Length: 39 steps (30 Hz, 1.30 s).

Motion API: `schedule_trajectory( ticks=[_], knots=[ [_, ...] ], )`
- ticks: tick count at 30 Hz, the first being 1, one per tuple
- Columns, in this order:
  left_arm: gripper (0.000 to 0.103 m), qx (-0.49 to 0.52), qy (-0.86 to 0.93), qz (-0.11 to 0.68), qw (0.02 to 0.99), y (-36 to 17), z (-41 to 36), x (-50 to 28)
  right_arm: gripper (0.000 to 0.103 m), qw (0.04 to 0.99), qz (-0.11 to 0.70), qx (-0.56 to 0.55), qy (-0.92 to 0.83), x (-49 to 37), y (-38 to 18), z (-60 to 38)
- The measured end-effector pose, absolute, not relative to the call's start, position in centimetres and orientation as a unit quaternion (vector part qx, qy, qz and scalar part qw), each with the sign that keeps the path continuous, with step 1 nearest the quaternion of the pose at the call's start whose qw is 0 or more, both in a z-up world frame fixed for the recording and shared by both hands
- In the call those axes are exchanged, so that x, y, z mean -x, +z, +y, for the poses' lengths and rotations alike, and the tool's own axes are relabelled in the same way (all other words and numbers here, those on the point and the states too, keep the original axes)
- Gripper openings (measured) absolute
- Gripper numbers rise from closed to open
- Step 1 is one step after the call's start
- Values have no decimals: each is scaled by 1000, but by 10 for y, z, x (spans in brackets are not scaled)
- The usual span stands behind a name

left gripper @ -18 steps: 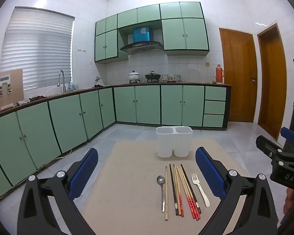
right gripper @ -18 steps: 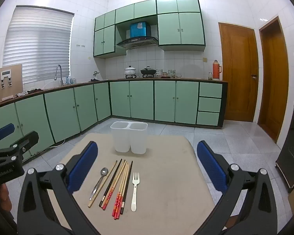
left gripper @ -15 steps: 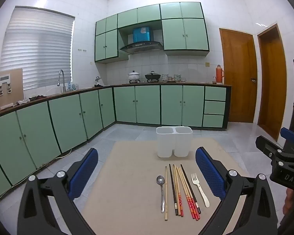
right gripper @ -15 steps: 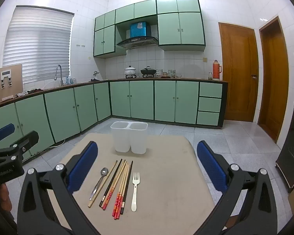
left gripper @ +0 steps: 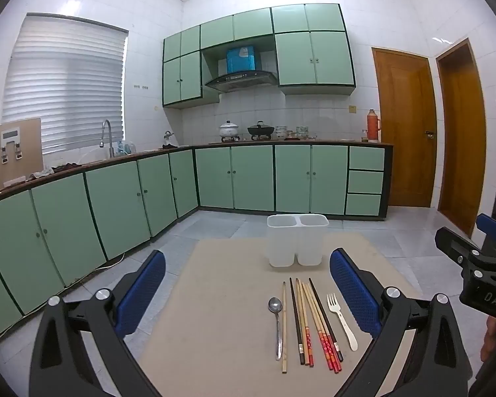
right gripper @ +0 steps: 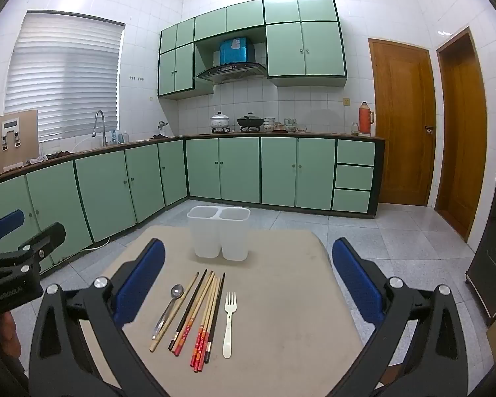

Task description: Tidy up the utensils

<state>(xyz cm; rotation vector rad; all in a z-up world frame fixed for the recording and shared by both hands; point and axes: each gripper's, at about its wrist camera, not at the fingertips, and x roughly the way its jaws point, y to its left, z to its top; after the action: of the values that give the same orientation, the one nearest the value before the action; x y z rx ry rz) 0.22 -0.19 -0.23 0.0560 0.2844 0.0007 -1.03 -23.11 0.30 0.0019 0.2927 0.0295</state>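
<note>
Utensils [left gripper: 309, 321] on beige table [left gripper: 221, 297] (green-cabinet kitchen) | both tools wide apart, empty

Utensils [right gripper: 198, 311] before holder [right gripper: 219, 235] on table [right gripper: 281, 297]

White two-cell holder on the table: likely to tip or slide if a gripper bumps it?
Probably. The holder looks like thin translucent plastic and seems empty, so likely light. It stands taller than deep, so a high bump may tip it; a low one probably slides it on the table.

Bright, even, sharp frames; fisheye bending and dark corners.
</note>
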Motion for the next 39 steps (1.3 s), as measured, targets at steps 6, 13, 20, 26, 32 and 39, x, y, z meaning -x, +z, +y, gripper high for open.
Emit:
schedule_trajectory(
  ticks=[6, 13, 20, 26, 32, 39],
  knots=[
    [97, -28, 0, 141, 990, -3, -1, -3, 98, 989, 146, -2, 15, 10, 3, -231],
    [97, -30, 0, 141, 990, -3, -3, -2, 98, 989, 146, -2, 15, 10, 3, -231],
    [97, -28, 0, 141, 990, -4, -4, -5, 98, 989, 146, -3, 15, 10, 2, -232],
    [97, -30, 0, 139, 990, -4, -5, 0, 98, 989, 146, -2, 15, 11, 4, -232],
    [97, -30, 2, 139, 990, -3, -5, -1, 98, 989, 146, -2, 15, 10, 3, -232],
    [97, -31, 2, 139, 990, -3, -4, -1, 98, 989, 146, -3, 15, 10, 3, -233]
  ],
)
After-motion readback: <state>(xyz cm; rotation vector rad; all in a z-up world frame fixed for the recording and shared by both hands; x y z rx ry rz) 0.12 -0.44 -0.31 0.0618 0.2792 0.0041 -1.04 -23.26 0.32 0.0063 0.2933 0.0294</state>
